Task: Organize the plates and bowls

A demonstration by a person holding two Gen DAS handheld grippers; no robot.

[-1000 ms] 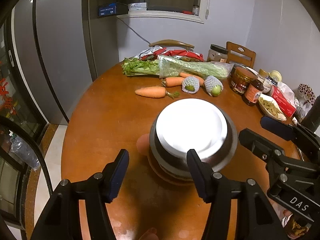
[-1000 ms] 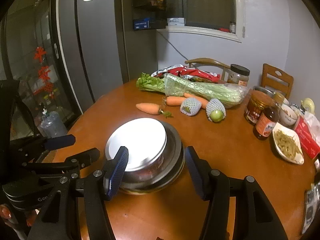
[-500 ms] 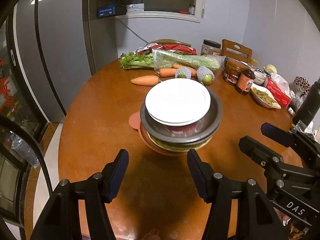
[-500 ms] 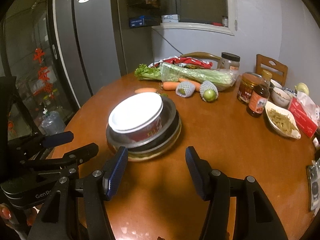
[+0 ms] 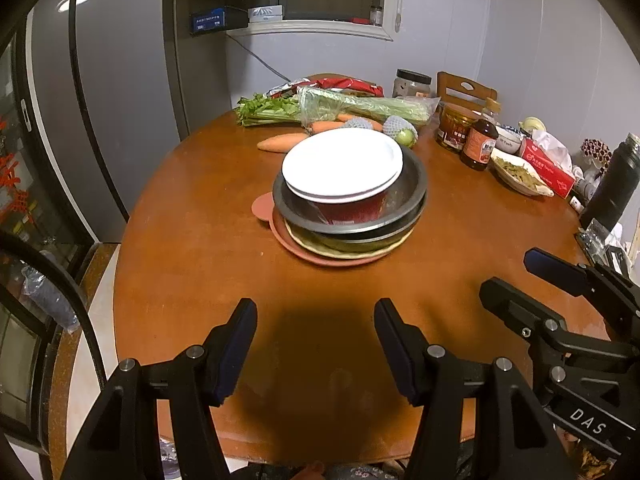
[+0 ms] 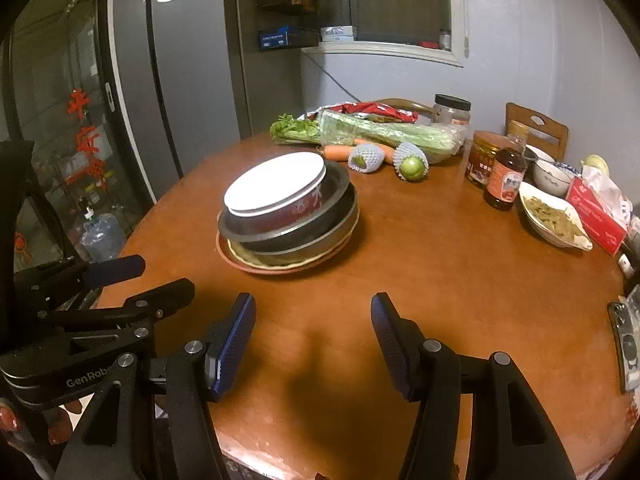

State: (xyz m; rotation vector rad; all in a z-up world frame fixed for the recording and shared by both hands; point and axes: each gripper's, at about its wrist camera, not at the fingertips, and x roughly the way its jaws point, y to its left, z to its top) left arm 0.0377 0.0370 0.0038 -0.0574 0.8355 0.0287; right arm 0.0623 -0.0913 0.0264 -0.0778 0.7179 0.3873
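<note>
Now farther from dish stack (image 5: 348, 196), left tool (image 5: 316, 340) and right tool (image 6: 312, 332) both apart, empty.

Your left gripper (image 5: 316, 344) and right gripper (image 6: 312, 340) are matte black frames with silver screws and dark blue ribbed pads (image 6: 231, 344); white lettering marks them; your fingernails (image 6: 6, 419) are red.

1. You have one white plate (image 5: 342, 162) topping the stack.
2. One red bowl (image 6: 294, 210) sits under it.
3. Two metal basins (image 6: 320, 220) are nested below.
4. Two flat plates (image 5: 320, 256) lie at the bottom.
5. You can see two carrots (image 5: 280, 143).
6. Two net-wrapped fruits (image 6: 410, 161).
7. Two grippers, left (image 5: 316, 344) and right (image 6: 312, 340), both spread wide.
</note>
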